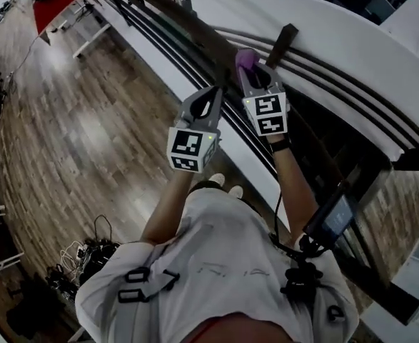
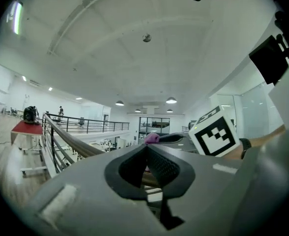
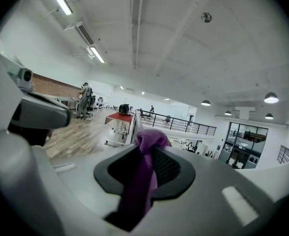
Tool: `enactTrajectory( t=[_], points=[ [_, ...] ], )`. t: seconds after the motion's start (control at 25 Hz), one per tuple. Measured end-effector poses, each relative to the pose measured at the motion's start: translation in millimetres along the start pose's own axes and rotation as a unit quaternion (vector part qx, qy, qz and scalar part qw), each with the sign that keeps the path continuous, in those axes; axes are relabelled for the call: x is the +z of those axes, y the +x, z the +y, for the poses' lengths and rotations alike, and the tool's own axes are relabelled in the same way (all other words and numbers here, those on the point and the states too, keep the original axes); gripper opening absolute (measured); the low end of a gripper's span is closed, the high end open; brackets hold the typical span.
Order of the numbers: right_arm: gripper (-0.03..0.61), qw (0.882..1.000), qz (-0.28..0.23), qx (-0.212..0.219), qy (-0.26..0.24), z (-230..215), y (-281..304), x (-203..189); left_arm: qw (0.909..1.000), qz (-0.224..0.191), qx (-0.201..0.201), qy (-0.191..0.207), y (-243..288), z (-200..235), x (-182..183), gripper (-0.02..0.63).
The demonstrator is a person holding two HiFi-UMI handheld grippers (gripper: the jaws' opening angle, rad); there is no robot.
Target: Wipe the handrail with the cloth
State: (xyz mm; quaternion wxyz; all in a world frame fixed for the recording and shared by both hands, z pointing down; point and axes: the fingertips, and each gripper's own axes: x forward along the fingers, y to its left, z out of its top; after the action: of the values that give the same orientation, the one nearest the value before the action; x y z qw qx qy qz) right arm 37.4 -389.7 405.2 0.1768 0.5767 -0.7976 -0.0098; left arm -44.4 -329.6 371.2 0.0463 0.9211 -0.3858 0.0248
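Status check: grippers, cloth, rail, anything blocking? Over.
Right gripper shut on purple cloth. Left gripper shut, empty, alongside. Cloth at the handrail, contact unclear. Dark post close to the cloth's right.

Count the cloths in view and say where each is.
1. The purple cloth is clamped in the right gripper, by the handrail. The left gripper holds none. No others show.

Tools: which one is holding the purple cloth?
The right tool: the purple cloth is pinched in its jaws. The left tool has shut, empty jaws.
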Motion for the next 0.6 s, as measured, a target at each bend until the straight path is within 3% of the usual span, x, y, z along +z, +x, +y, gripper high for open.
enactTrajectory(
  t=[0.2, 0.36, 0.6],
  points=[
    [0.072, 0.997, 0.05, 0.02, -0.053, 4, 76, -11, 0.9997, -0.002, 0.013, -0.022, 1, 35, -7, 0.0],
    [0.075, 0.981, 0.127, 0.033, -0.141, 7, 133, -35, 0.9992, 0.007, 0.017, -0.036, 5, 57, -15, 0.0],
    [0.067, 0.975, 0.175, 0.045, -0.127, 0, 152, -52, 0.9987, 0.021, 0.012, -0.045, 12, 64, -23, 0.0]
  ],
)
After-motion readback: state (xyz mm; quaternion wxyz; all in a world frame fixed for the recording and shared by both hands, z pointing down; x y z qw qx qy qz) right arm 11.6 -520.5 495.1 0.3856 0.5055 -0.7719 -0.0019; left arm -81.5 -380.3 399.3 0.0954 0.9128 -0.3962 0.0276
